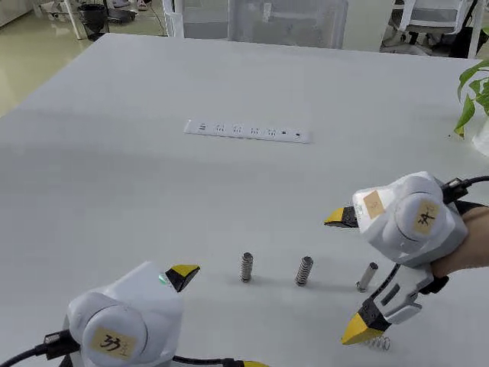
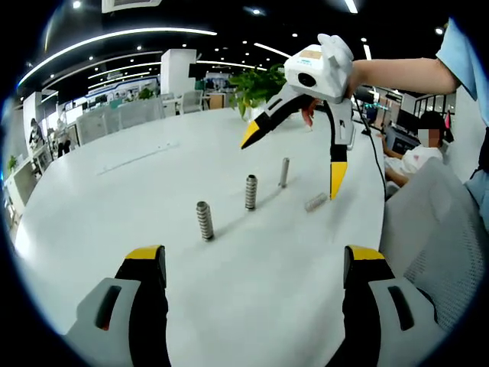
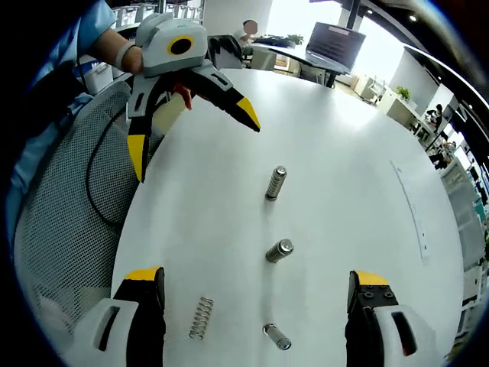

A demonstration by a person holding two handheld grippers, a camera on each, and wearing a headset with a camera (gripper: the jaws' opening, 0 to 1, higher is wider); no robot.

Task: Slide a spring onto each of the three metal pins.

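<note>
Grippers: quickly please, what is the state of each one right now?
Left gripper: open, holding nothing.
Right gripper: open, holding nothing.

A: What is cut off in the head view?
B: The left gripper (image 1: 215, 318) runs off the bottom edge, and its lower jaw is barely a yellow sliver there. The plant (image 1: 472, 95) is sliced by the right edge.
A: And the loose spring (image 1: 378, 343)?
B: One end sits behind the lower jaw tip of the right gripper (image 1: 344, 275). In the left gripper view the spring is a blurred grey stub, possibly touching that tip.
A: The power strip (image 1: 247, 131)?
B: Its sockets are too small to make out.
</note>
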